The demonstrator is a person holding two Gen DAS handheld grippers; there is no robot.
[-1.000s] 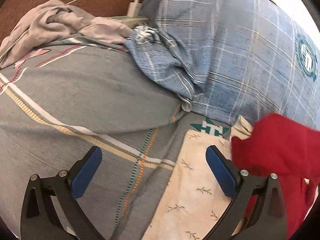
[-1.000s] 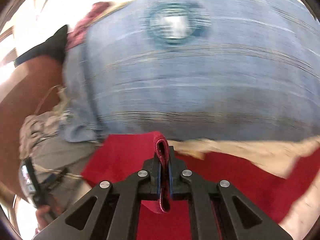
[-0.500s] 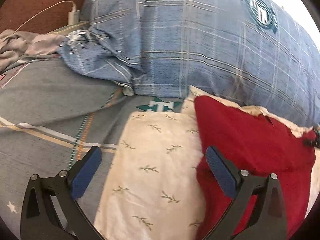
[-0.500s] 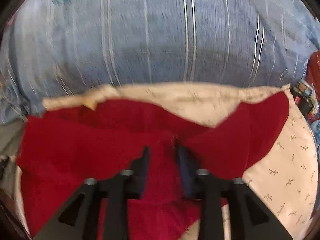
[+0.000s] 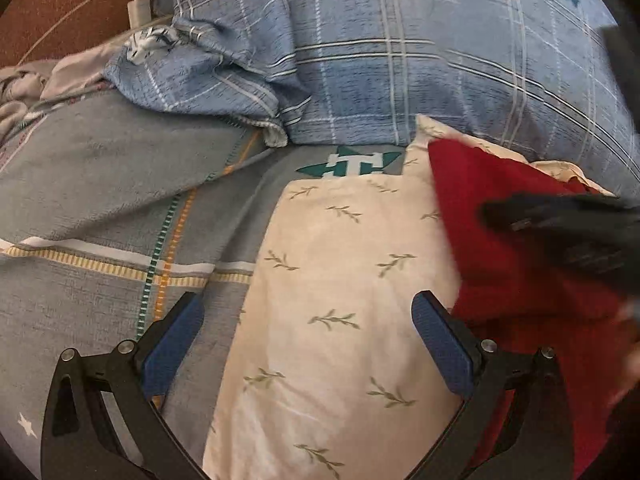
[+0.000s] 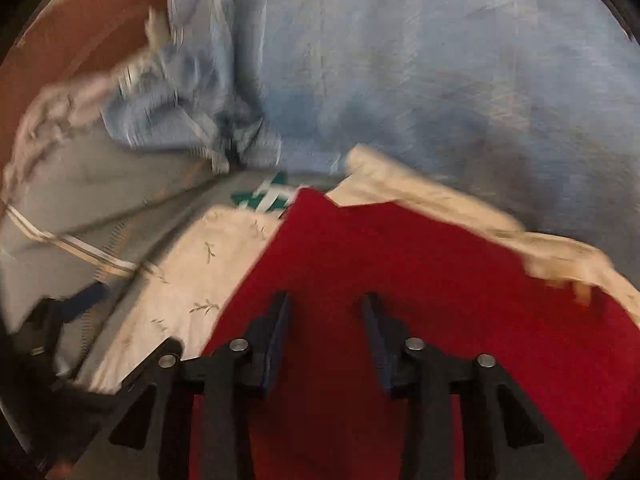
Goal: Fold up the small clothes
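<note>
Both jaws gape empty; we judge our right gripper [image 6: 324,336] nearer, directly over the red cloth [image 6: 400,264], our left gripper [image 5: 308,344] beside it.

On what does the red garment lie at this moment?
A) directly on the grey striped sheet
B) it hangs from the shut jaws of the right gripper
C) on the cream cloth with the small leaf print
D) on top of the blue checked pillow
C: the red garment lies spread on the cream leaf-print cloth, whose edges show around it, and the right gripper has its jaws open with nothing between them.
</note>
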